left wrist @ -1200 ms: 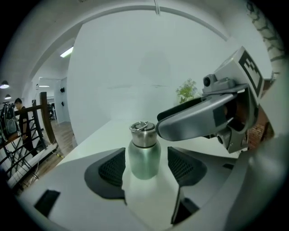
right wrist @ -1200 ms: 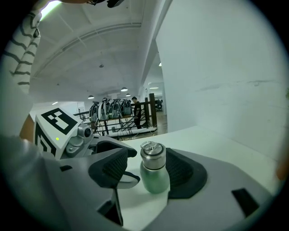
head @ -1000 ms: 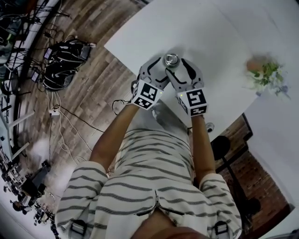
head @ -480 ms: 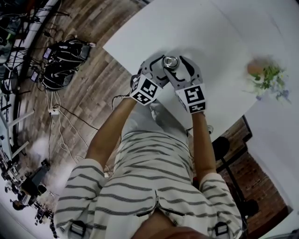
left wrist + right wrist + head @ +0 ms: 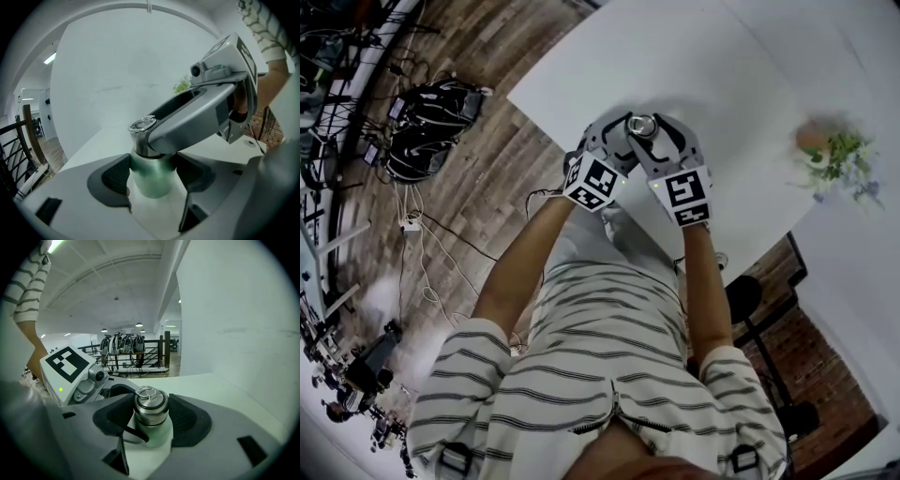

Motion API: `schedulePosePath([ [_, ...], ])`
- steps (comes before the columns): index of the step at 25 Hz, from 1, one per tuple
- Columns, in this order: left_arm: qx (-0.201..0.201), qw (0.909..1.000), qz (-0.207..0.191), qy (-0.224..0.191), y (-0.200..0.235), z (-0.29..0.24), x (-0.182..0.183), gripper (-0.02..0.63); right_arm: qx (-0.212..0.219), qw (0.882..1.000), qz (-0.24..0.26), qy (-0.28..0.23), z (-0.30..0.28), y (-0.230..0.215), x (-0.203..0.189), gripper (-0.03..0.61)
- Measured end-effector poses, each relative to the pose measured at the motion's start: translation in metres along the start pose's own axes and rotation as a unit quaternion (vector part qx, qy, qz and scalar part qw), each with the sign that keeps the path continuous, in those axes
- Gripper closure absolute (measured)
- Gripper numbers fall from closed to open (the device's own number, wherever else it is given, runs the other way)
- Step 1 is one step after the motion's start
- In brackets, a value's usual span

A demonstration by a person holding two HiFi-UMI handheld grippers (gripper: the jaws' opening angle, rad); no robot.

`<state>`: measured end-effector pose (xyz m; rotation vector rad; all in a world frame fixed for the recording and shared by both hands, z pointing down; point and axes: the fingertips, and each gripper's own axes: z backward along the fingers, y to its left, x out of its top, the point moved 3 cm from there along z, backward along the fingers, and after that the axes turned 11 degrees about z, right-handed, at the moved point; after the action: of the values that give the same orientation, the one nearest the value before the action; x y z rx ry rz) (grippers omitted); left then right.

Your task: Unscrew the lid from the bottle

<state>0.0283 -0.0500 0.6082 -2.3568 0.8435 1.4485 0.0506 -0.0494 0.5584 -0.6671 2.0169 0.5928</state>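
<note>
Lid [image 5: 151, 405], round steel cap: your right tongs [image 5: 152, 416] have just closed onto it; left tongs [image 5: 152, 172], just tightened, clamp the green metal bottle [image 5: 151, 180] beneath. Twist level, left steady.

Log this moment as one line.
left hand-held gripper: jaws just closed on bottle | right hand-held gripper: jaws just closed on lid | lid: on

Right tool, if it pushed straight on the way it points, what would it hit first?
The lid, most likely: it stands between the right tool's jaws, which have just been closing and look to be pressed against it.
</note>
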Motion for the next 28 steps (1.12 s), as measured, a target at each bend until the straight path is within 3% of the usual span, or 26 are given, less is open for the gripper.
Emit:
schedulePosePath([
  [9, -0.003, 1.0000, -0.002, 0.002, 0.0021, -0.0009, 0.0017, 0.308, 0.023, 1.000, 0.019, 0.004, -0.0001, -0.0019, 0.0007, 0.339],
  [18, -0.005, 1.0000, -0.005, 0.004, 0.0011, -0.0012, -0.0003, 0.308, 0.087, 0.994, 0.067, 0.000, 0.0004, -0.0026, -0.0008, 0.337],
  [22, -0.005, 1.0000, -0.005, 0.005, 0.0006, -0.0018, -0.0007, 0.308, 0.132, 0.986, 0.100, 0.000, 0.0004, -0.0038, -0.0015, 0.337],
  [28, -0.007, 0.9999, -0.005, 0.006, 0.0024, -0.0010, 0.0023, 0.308, 0.210, 0.965, 0.155, 0.001, -0.0007, -0.0073, 0.0024, 0.337],
])
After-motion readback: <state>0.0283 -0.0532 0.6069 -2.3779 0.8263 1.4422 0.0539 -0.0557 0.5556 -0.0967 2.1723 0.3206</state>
